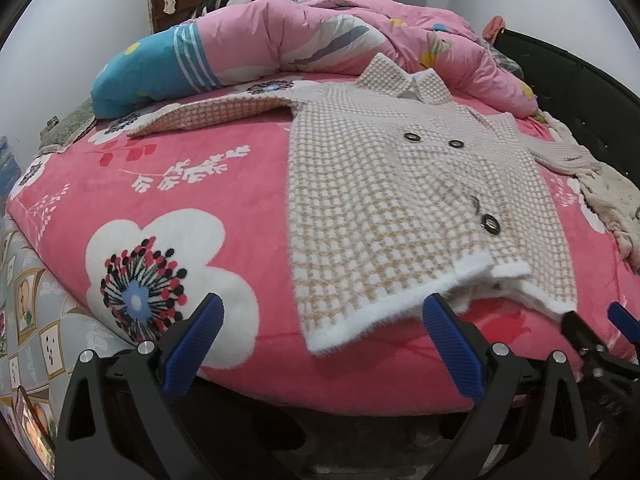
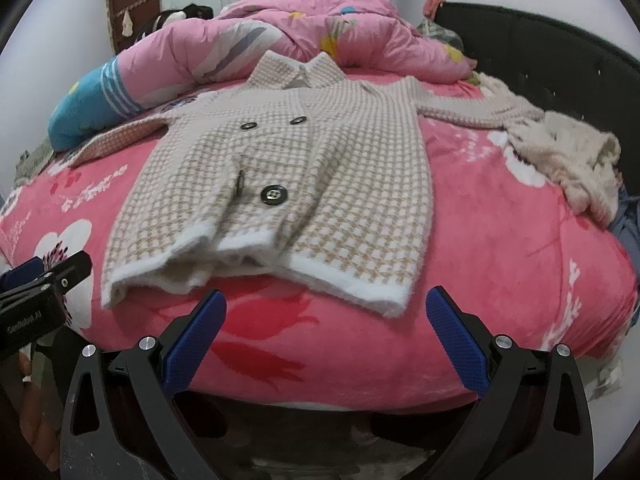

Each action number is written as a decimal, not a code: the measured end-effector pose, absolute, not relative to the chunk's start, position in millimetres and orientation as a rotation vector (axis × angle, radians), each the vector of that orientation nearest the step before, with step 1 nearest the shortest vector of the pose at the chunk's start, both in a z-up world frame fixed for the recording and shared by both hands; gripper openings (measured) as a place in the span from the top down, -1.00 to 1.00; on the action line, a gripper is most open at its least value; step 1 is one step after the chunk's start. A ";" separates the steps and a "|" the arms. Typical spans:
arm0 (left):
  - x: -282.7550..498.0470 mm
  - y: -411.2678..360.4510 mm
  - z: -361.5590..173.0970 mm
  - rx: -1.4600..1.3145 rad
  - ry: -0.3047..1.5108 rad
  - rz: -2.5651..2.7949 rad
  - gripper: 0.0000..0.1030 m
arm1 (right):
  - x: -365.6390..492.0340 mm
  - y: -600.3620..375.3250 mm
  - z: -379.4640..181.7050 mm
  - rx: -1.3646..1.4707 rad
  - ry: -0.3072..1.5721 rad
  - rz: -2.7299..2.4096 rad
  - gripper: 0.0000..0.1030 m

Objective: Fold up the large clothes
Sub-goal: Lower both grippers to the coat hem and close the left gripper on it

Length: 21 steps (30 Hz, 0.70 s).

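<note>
A beige-and-white checked knit jacket [image 1: 400, 200] [image 2: 288, 168] with dark buttons lies flat, front up, on a pink floral bed, collar at the far end, white hem nearest me. One sleeve [image 1: 212, 114] stretches out to the left, the other [image 2: 472, 110] to the right. My left gripper [image 1: 320, 328] is open just short of the hem's left corner, with nothing between its blue pads. My right gripper [image 2: 326, 320] is open in front of the hem's right part, also holding nothing. Each gripper shows at the edge of the other's view.
A rolled pink quilt [image 1: 320, 36] with a blue end [image 1: 148, 76] lies across the far side of the bed. A fluffy cream garment [image 2: 568, 160] sits at the right edge beside a black headboard [image 2: 540, 52]. The pink sheet [image 1: 160, 184] left of the jacket is bare.
</note>
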State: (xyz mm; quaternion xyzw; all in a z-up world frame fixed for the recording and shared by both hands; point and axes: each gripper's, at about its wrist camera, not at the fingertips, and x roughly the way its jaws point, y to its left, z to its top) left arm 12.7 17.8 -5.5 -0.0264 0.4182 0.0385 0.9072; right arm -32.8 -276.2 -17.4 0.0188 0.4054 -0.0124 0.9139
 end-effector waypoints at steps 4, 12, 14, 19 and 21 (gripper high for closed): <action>26.8 33.8 -8.0 -0.056 0.848 0.126 -0.90 | -23.2 -311.1 -22.0 0.074 0.826 -0.085 -0.87; 110.2 54.9 -38.3 -0.039 0.906 0.140 -0.90 | 29.7 -363.0 -45.4 0.115 0.867 -0.103 -0.87; 128.5 54.1 -55.5 -0.017 0.950 0.141 -0.90 | 43.6 -367.1 -54.7 0.111 0.885 -0.083 -0.87; 141.0 58.1 -80.6 -0.038 1.006 0.121 -0.92 | 64.2 -371.4 -79.8 0.111 0.951 -0.042 -0.87; 139.8 58.7 -82.0 -0.024 1.008 0.100 -0.92 | 63.3 -372.3 -84.3 0.104 0.952 -0.028 -0.87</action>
